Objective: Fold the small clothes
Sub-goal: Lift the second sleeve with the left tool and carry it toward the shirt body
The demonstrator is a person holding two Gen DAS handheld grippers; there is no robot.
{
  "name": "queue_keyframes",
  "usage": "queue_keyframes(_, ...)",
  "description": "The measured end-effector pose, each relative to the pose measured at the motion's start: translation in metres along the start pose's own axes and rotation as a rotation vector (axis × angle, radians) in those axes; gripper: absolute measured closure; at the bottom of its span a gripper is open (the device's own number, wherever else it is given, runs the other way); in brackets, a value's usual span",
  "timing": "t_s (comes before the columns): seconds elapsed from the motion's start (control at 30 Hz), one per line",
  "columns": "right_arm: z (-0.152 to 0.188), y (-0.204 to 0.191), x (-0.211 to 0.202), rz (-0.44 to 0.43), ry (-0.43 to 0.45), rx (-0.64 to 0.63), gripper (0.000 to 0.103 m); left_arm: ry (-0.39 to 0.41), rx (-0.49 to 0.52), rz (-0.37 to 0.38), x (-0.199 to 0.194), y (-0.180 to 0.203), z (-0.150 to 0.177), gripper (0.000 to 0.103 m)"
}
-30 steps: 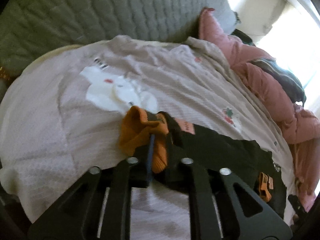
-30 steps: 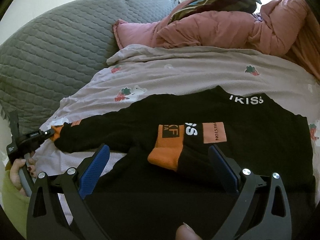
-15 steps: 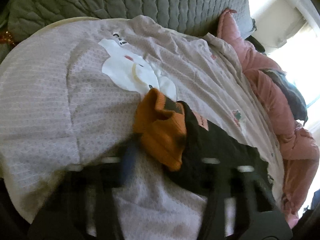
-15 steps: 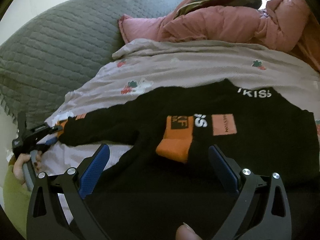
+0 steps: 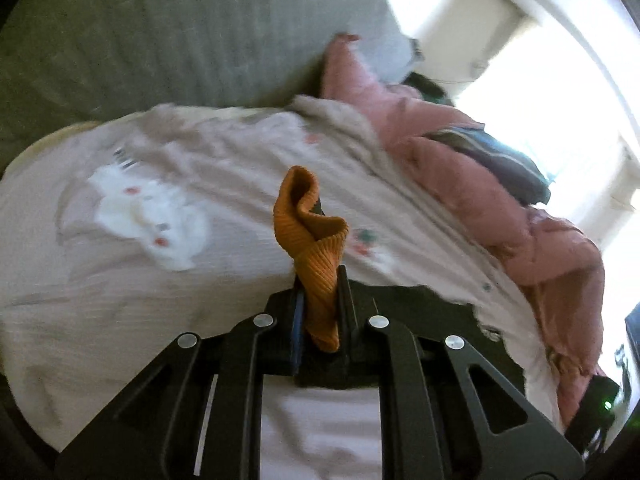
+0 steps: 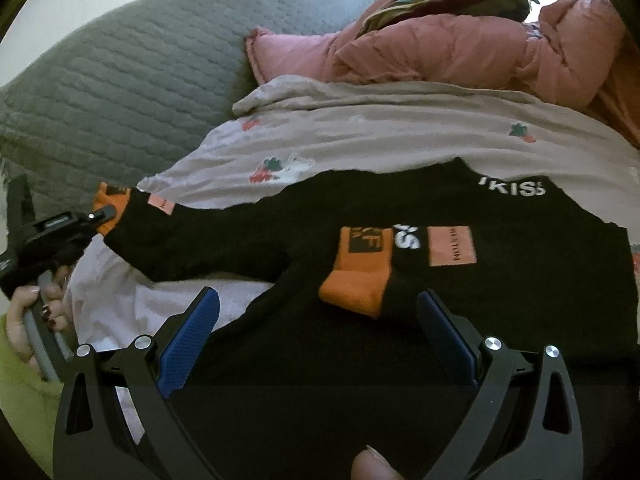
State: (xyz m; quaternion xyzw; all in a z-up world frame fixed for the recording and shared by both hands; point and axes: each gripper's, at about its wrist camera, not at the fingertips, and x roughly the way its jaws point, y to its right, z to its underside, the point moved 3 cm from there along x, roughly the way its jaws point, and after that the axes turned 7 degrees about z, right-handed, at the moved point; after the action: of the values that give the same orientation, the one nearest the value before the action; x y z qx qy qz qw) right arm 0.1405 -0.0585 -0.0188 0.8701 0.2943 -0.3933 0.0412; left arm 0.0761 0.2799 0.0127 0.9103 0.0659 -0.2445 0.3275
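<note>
We find the left gripper (image 5: pixel 320 312) pinching the orange cuff (image 5: pixel 316 240) of the black sweater (image 6: pixel 460 264), lifted off the bedspread (image 5: pixel 120 280) near its left edge. The right gripper (image 6: pixel 316 336) hangs with fingers spread wide over the sweater's body, gripping nothing; the other sleeve lies folded across the chest
</note>
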Motion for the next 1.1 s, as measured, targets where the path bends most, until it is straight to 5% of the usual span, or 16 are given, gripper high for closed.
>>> queue_keyframes(0.4, -0.01, 0.081, -0.048, 0.141, 0.114, 0.13, 0.005, -0.082, 0.222, 0.173, 0.031, 0.129, 0.024, 0.096)
queue_keyframes(0.7, -0.004, 0.145, -0.075, 0.225, 0.161, 0.249, 0.005, -0.167, 0.3, 0.236, 0.056, 0.183, 0.047, 0.096)
queue_keyframes(1.1, 0.004, 0.18, -0.088, 0.263, 0.181, 0.309, 0.005, -0.325, 0.355, 0.304, 0.1, 0.225, 0.098, 0.096)
